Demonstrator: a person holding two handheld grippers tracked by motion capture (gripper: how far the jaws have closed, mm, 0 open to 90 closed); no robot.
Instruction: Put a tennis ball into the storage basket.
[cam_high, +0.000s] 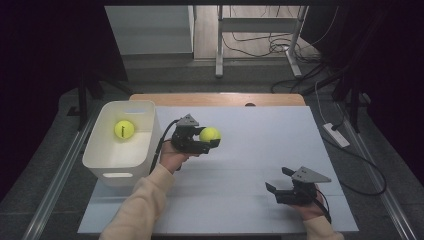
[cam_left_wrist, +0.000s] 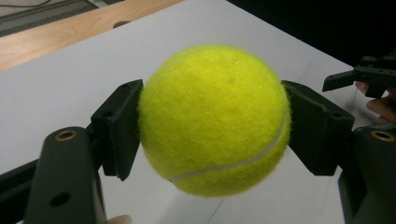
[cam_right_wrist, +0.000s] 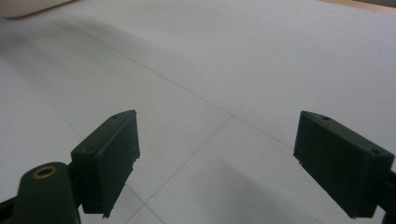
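Left gripper (cam_high: 210, 141) clamps tennis ball (cam_high: 210, 134) above white sheet (cam_high: 250, 165).

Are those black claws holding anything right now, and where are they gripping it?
The left gripper clamps a fuzzy yellow-green tennis ball across its middle, one jaw on each side. The right gripper holds nothing, its jaws wide apart.

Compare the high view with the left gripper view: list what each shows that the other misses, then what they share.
High view alone: the white bin with a second ball inside, and cables on the floor behind the table. Left gripper view alone: the white seam on the held tennis ball and both pads pressed against its sides. Shared: the left claw gripping that ball, the open right claw, and the white mat.
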